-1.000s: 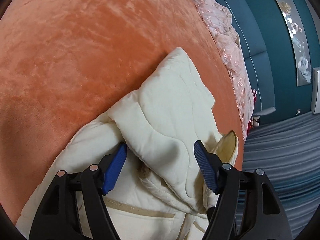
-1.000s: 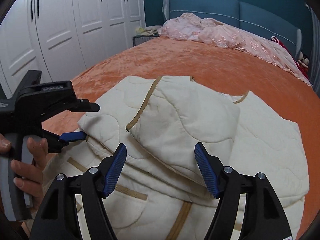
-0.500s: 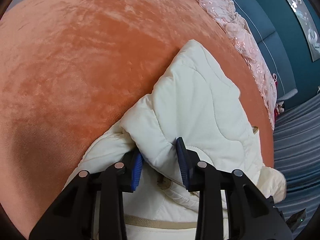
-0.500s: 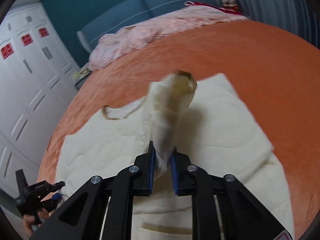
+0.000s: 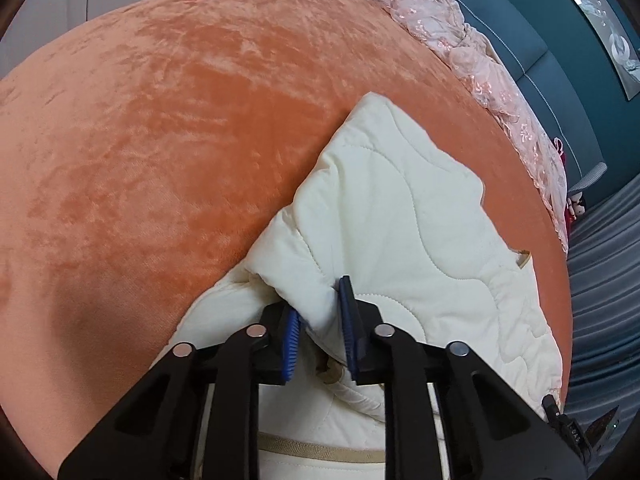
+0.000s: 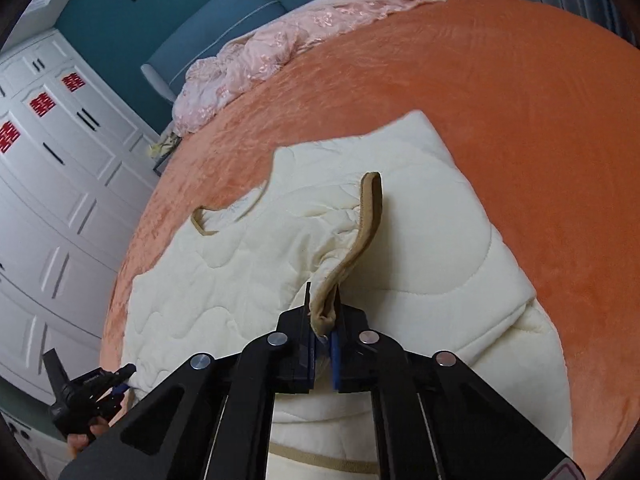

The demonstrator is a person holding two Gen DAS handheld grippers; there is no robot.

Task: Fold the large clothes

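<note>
A cream quilted garment (image 6: pixel 400 264) lies spread on an orange velvet bed cover (image 5: pixel 160 128), filling the lower middle of both wrist views.

The left gripper (image 5: pixel 320 328) has just been closing, and its blue pads now pinch a thick folded edge of the garment at 6 o'clock in its view. The right gripper (image 6: pixel 322 320) has also just been closing; its jaws sit almost together, clamped on a tan-trimmed edge (image 6: pixel 370 216) that rises from the fingers toward 12 o'clock.

The step in hand looks like taking hold of two points before a fold. The next move likely calls for lifting both holds together and carrying the fabric across the body of the garment, keeping it taut so the thick padding does not bunch.

Only the right wrist view shows the white wardrobe (image 6: pixel 48 184) at 9 o'clock, the garment's neckline opening (image 6: pixel 224 220), and the left gripper from outside at 7 o'clock, with fingertips of the hand (image 6: pixel 82 438) holding it. Only the left wrist view shows the striped curtain (image 5: pixel 600 280) at 3 o'clock. A heap of pink lace bedding (image 6: pixel 280 44) appears in both.
</note>
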